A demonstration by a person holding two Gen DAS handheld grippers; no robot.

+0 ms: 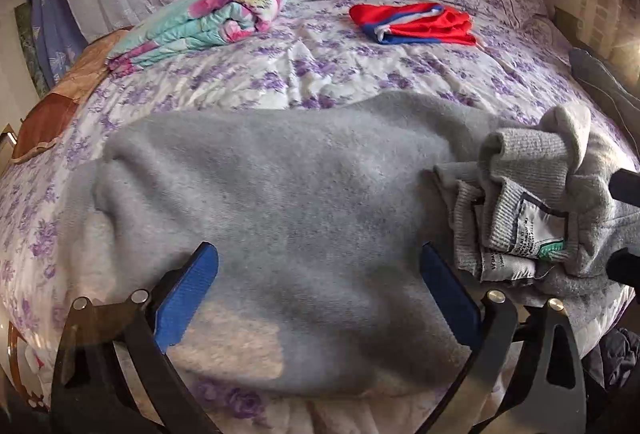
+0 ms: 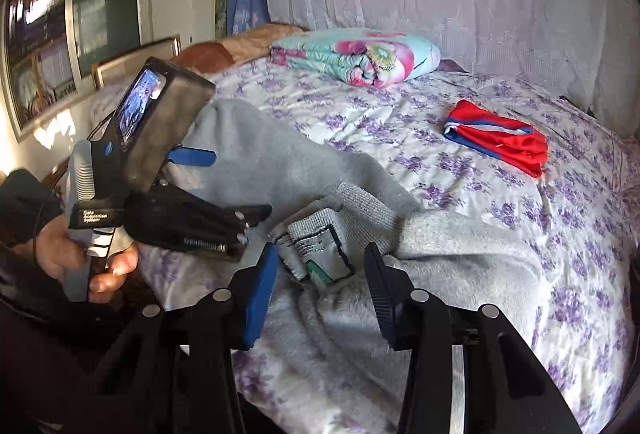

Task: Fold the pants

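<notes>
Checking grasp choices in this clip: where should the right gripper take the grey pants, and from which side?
Probably at the ribbed waistband, the bunched end with the care label showing. It stands up in a thick fold directly ahead of the open right gripper, so a straight approach from the near edge of the bed lets the jaws close across it. The rest of the grey pants lies flatter.

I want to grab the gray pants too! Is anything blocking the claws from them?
No. Both the left claw and right claw hang open right over the gray pants; nothing lies between.
</notes>
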